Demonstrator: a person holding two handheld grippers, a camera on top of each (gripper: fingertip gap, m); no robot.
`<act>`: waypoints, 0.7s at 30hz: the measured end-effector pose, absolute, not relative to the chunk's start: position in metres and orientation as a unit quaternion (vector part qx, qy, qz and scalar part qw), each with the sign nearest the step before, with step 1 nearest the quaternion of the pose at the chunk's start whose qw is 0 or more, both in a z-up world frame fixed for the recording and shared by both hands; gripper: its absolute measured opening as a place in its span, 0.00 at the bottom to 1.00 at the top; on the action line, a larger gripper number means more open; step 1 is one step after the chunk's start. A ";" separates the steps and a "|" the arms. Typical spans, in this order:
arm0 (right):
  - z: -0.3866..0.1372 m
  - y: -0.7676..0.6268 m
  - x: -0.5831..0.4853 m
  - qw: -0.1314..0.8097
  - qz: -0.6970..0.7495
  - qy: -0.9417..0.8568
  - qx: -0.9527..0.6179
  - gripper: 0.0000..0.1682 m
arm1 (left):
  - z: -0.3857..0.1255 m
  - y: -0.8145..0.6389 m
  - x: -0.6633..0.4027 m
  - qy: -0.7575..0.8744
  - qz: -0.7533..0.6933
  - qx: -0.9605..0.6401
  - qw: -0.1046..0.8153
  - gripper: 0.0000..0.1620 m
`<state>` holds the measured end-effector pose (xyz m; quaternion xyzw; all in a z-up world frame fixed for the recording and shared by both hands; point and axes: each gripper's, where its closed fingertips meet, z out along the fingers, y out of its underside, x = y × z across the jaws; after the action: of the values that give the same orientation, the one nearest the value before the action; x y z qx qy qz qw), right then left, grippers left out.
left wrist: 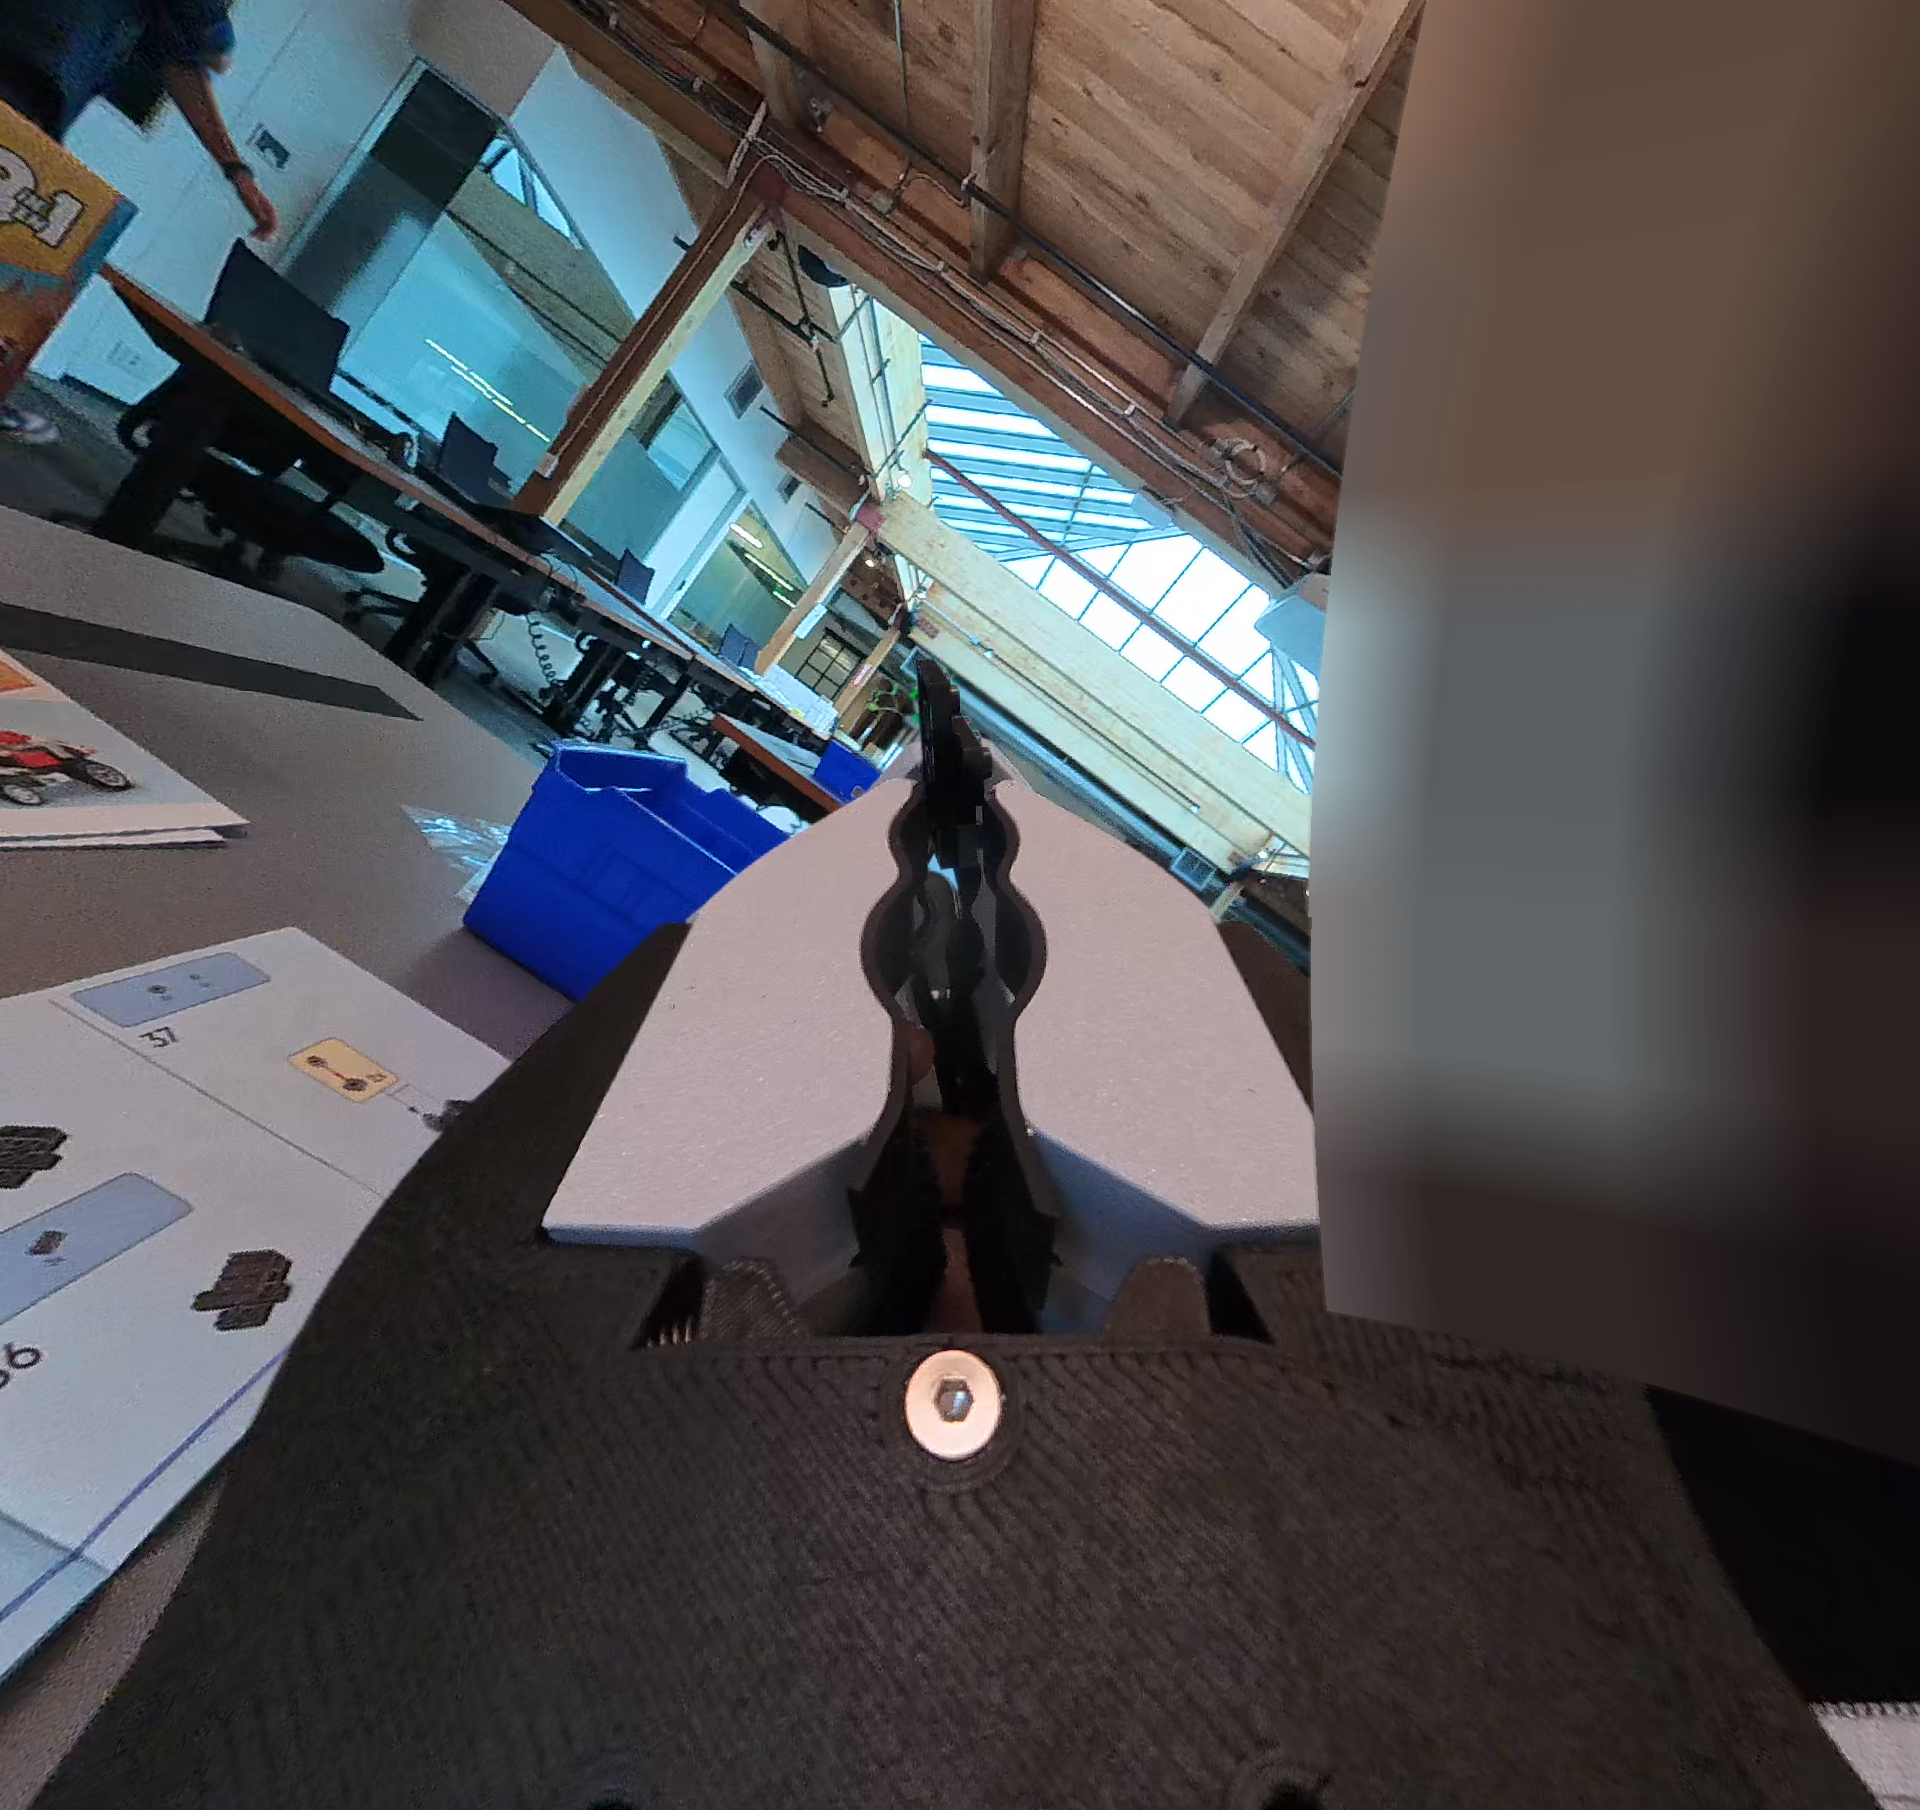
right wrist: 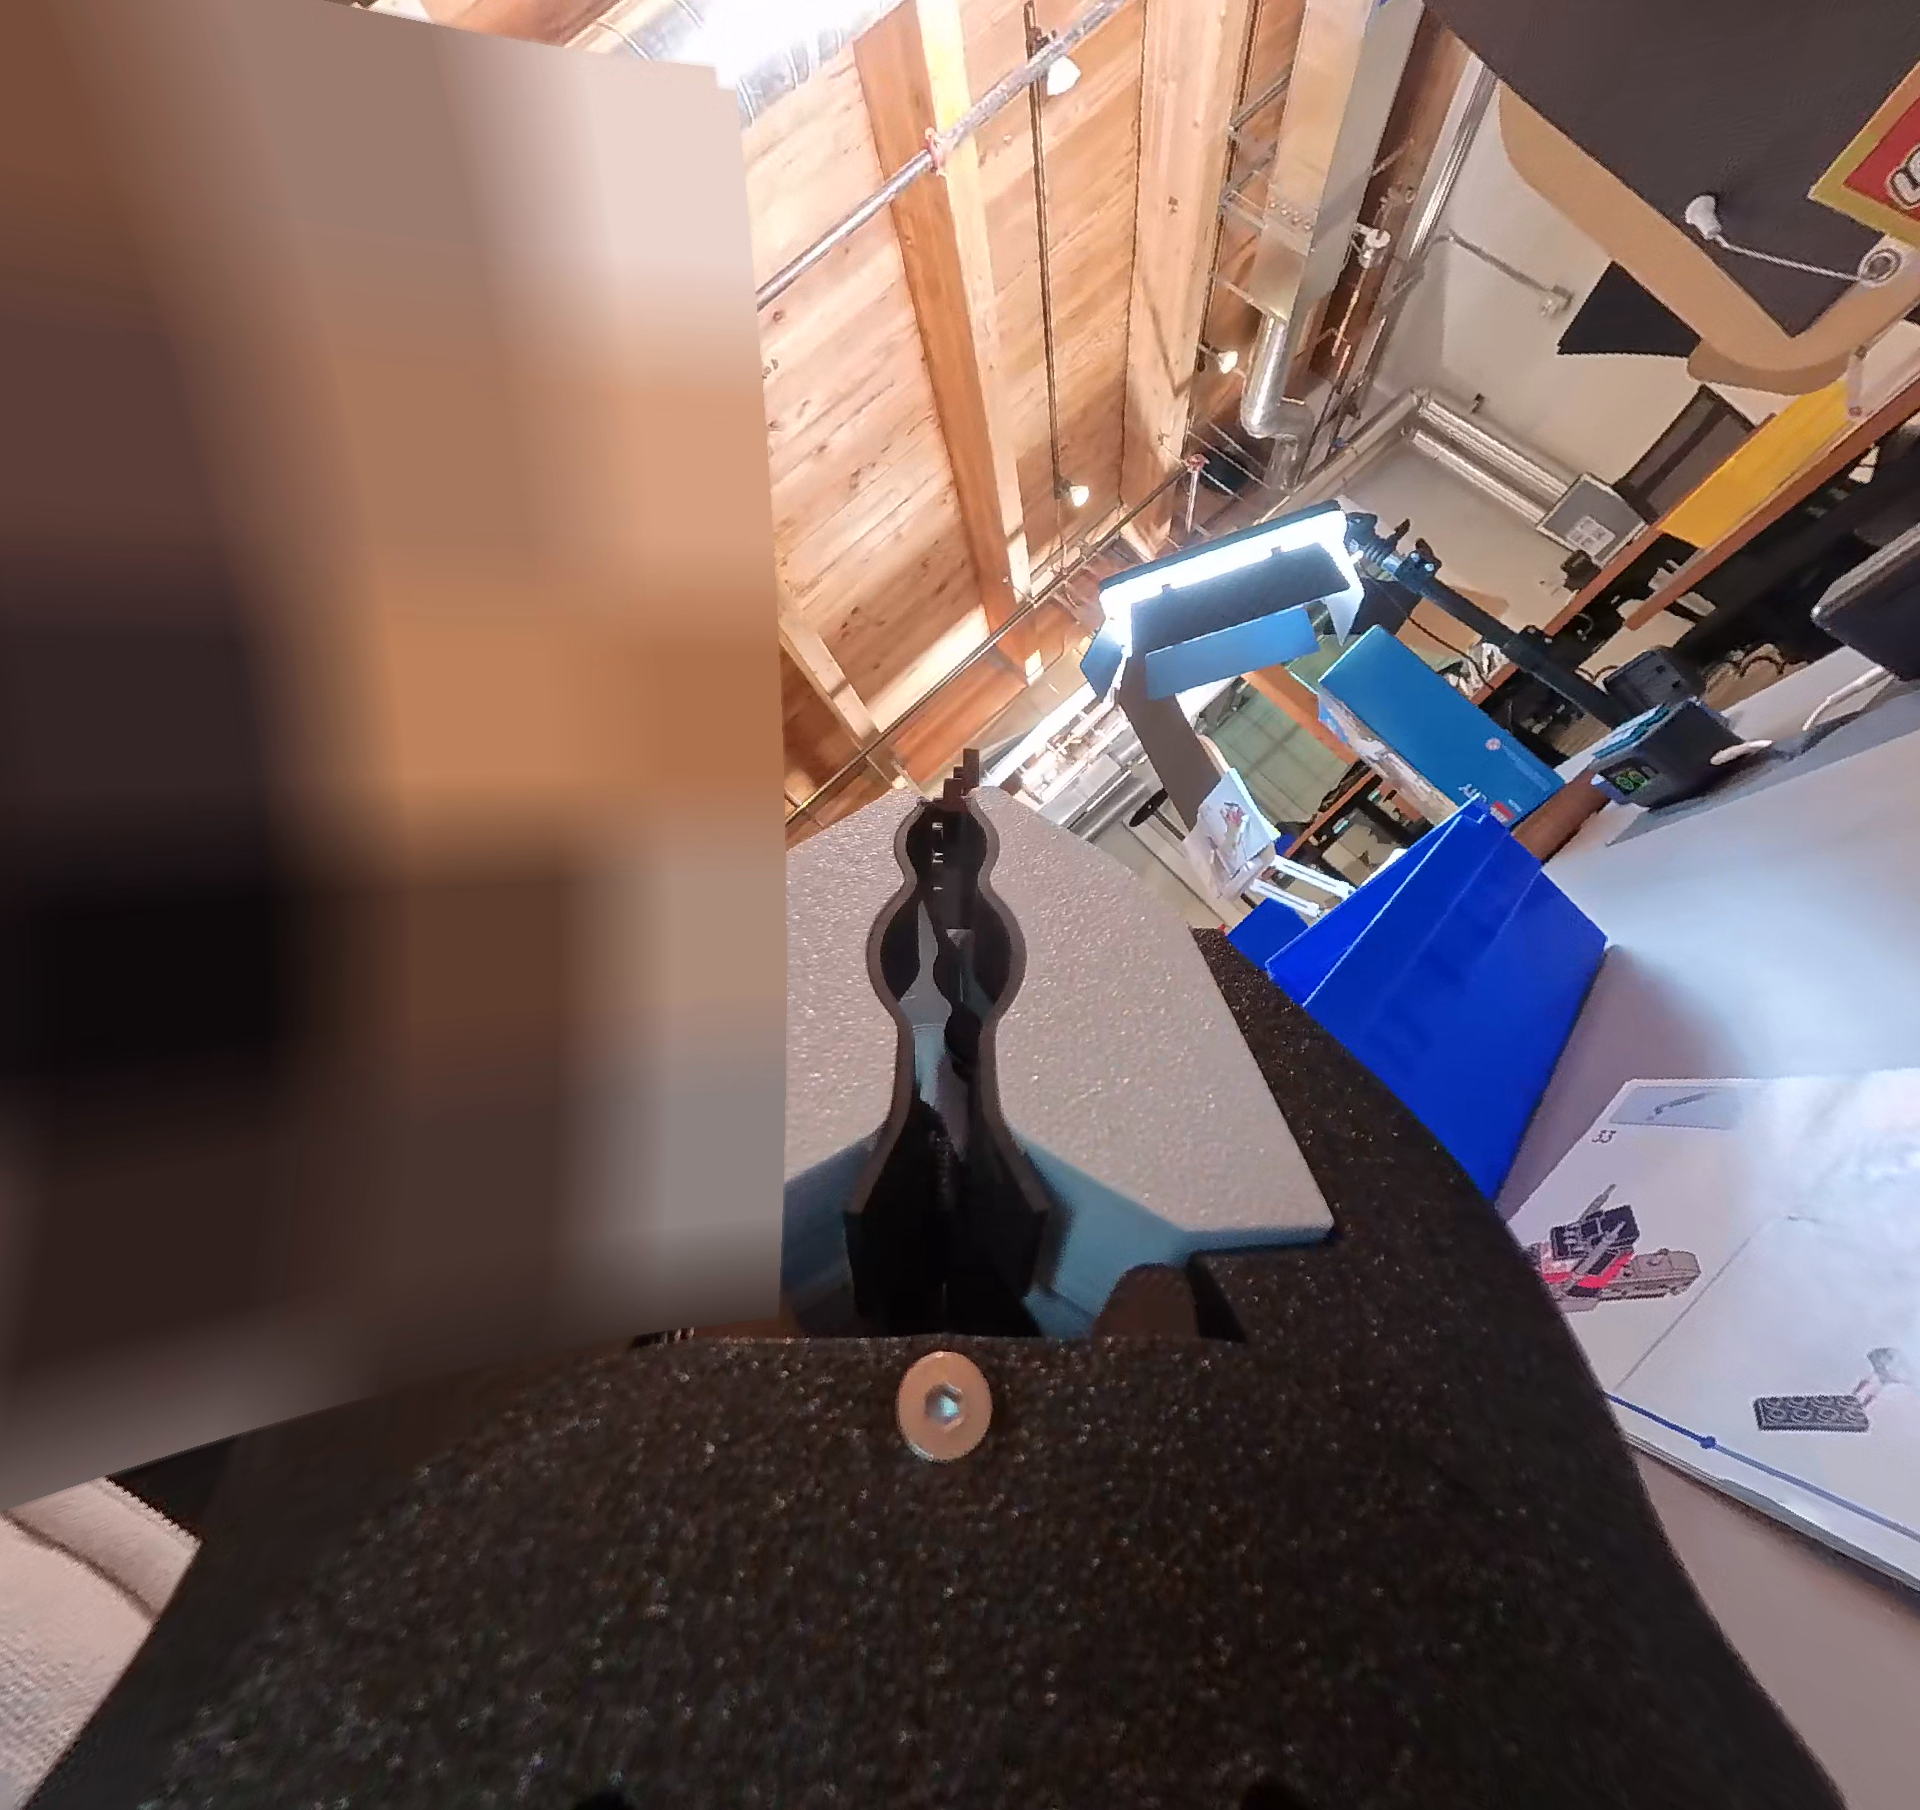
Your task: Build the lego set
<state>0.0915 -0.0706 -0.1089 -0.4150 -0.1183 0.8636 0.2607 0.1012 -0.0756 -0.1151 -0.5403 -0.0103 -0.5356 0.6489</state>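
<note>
While both grippers tilt up off the table, left gripper [left wrist: 948,794] and right gripper [right wrist: 951,804] each pinch a black piece; check the manual [left wrist: 187,1137] before mating them squarely.

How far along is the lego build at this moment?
Done: cannot tell; no assembled model shows in either view. In hand: the left gripper is shut on a thin black piece, and the right gripper on another black piece, both raised toward the ceiling. Left: the open instruction booklet suggests steps remain.
</note>
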 end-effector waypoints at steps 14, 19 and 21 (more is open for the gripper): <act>-0.130 -0.066 0.085 0.231 0.846 -0.089 -0.471 0.04 | -0.137 -0.070 0.095 0.036 -0.389 -0.631 0.670 0.05; -0.139 -0.064 0.081 0.219 0.834 -0.082 -0.499 0.04 | -0.146 -0.068 0.091 0.046 -0.344 -0.655 0.671 0.05; -0.141 -0.064 0.081 0.230 0.823 -0.092 -0.512 0.04 | -0.148 -0.068 0.090 0.046 -0.339 -0.660 0.668 0.05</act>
<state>0.0806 -0.0636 -0.1412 -0.5115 -0.0920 0.8228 0.2298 0.0899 -0.0676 -0.1481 -0.6604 0.0458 -0.3391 0.6684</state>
